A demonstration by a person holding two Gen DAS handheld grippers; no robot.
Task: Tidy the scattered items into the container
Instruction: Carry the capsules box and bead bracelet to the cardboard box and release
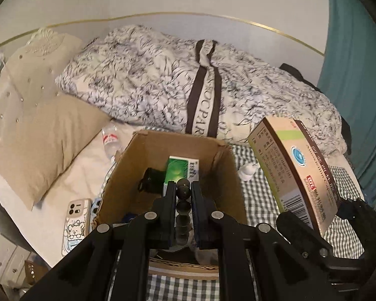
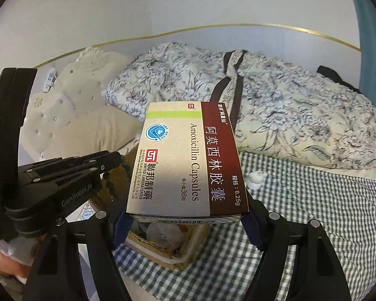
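Observation:
An open cardboard box (image 1: 220, 160) stands on the bed, with a green packet (image 1: 181, 169) and a dark item (image 1: 151, 179) inside. My left gripper (image 1: 183, 188) is shut on a string of dark beads (image 1: 183, 193) and holds it over the box. My right gripper (image 2: 186, 222) is shut on an Amoxicillin capsule box (image 2: 188, 158), held in the air right of the cardboard box; it also shows in the left wrist view (image 1: 295, 173). The cardboard box's corner (image 2: 163, 253) shows below it.
A phone (image 1: 75, 225) in a cartoon case and a water bottle (image 1: 110, 141) lie left of the box. A small white figurine (image 1: 248, 171) sits on the checked sheet (image 2: 313, 213) to the right. A floral duvet (image 1: 163, 80) and beige pillows (image 1: 45, 135) lie behind.

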